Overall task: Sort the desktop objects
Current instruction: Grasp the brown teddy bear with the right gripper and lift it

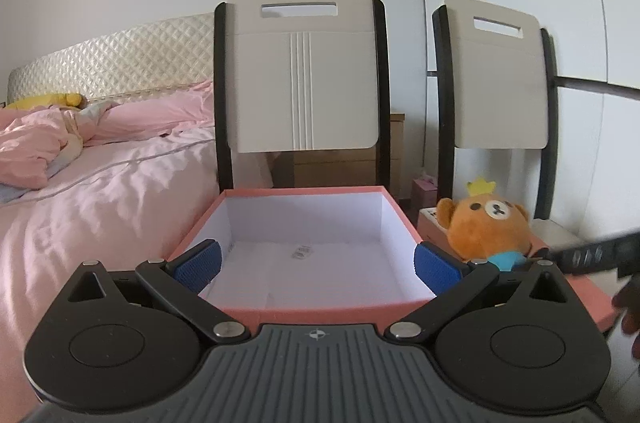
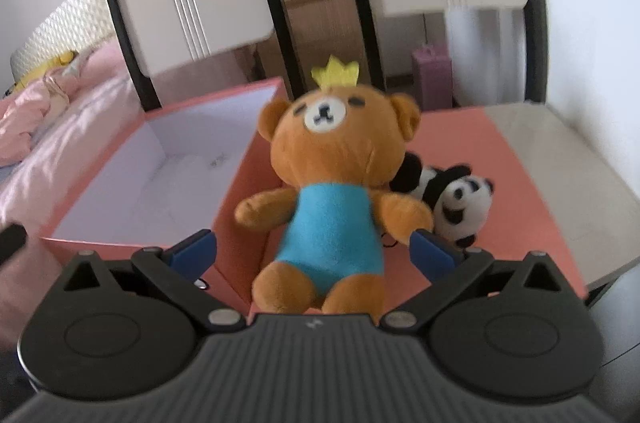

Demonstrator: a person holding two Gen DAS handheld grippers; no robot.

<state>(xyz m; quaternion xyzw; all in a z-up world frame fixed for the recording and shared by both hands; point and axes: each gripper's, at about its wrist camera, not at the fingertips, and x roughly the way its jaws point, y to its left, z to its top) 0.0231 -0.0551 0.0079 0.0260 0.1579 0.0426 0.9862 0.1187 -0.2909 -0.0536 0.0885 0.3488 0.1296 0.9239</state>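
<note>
Beside a pink-sheeted bed, we hold our right gripper [image 2: 314,249] wide around the crowned teddy bear [image 2: 332,179] leaning right of the open pink box [image 2: 132,245], and should squeeze its blue torso before lifting, left gripper [image 1: 318,265] spread empty.

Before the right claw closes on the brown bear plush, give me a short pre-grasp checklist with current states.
1. Right claw open: ok.
2. Brown bear plush in blue shirt sits between its blue pads: ok.
3. Small black-and-white panda plush clear of the right pad: not ok, it looks very close.
4. Pink cardboard box open, nearly empty: ok.
5. Left claw open, out of the bear's path: cannot tell.
</note>
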